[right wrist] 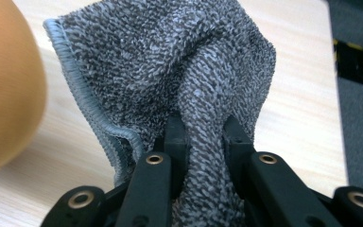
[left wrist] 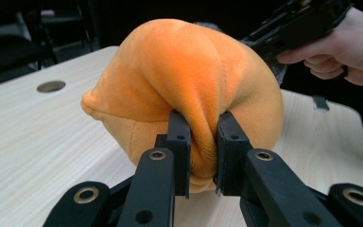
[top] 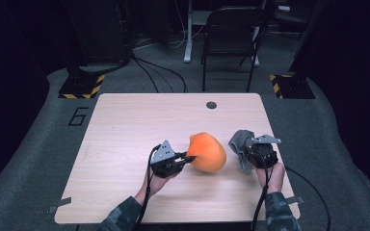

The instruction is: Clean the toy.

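Grey cloth (right wrist: 170, 66) folds hide the right tongs' (right wrist: 203, 137) tips.

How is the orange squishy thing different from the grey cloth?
The orange plush is bright, smooth and round like a puffy ball; the grey cloth is dull, knobbly and thin, with a stitched edge. In the high view the plush looks bigger than the bunched cloth. The left gripper pinches a fold of the plush; the right gripper pinches the cloth. Both are soft, and both are squeezed between black jaws above the wooden table.
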